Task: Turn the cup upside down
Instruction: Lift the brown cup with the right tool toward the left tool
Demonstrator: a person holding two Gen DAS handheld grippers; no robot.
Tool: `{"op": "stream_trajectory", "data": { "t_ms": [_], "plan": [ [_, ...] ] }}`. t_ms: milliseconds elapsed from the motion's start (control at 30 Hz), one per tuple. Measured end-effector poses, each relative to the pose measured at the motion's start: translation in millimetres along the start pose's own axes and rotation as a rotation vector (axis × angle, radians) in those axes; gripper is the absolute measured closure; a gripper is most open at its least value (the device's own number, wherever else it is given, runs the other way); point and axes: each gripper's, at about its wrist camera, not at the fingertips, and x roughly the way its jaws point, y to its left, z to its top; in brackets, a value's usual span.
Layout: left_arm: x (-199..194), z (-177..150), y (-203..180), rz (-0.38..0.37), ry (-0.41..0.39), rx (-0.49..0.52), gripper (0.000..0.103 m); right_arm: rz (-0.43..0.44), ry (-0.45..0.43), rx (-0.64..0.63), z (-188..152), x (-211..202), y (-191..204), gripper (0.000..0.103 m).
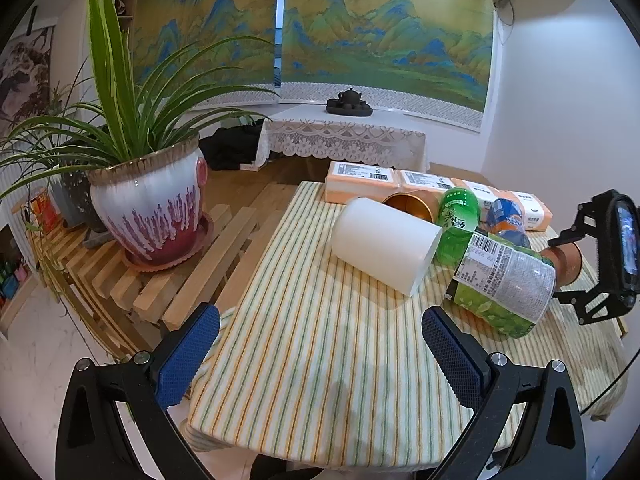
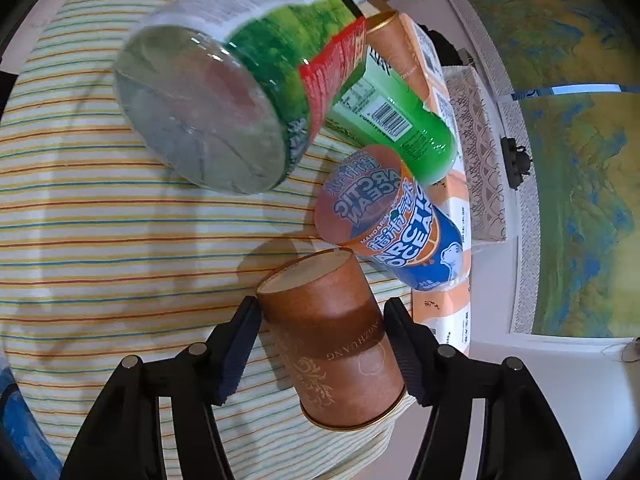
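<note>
A brown cylindrical cup with gold scrollwork sits between the fingers of my right gripper, which is shut on it; its gold-rimmed mouth points toward the camera and its closed end away. In the left wrist view the same cup shows at the far right, held by the right gripper above the striped tablecloth. My left gripper is open and empty over the near part of the cloth. A white cup lies on its side ahead of it.
Lying bottles crowd the cloth: a clear green-labelled one, a green one, an orange-and-blue Arctic Ocean one. Another brown gold-lined cup and tissue packs lie behind. A potted plant stands on a slatted stand at left.
</note>
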Motion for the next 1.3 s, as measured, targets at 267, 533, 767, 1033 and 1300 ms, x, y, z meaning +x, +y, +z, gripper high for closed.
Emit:
{"op": "stream_trajectory", "data": {
  "t_ms": [267,533,767,1033,1300],
  "plan": [
    [-5,-5,4,-0.018,-0.003,0.003,0.001,0.007,-0.078,0.059,4,-42,29,0.047],
    [-19,-17,13,-0.052,-0.006,0.0,0.001,0.08,-0.1,0.106,37,-71,67,0.047],
    [-34,-24,34,-0.061,-0.02,-0.03,0.001,0.1,-0.091,0.128,72,-79,80,0.047],
    [-41,-32,61,-0.05,-0.015,-0.072,0.001,0.108,-0.074,0.225,118,-75,76,0.047],
    [-43,-40,56,-0.08,0.006,-0.062,0.001,0.199,-0.086,0.325,123,-70,63,0.035]
  ]
}}
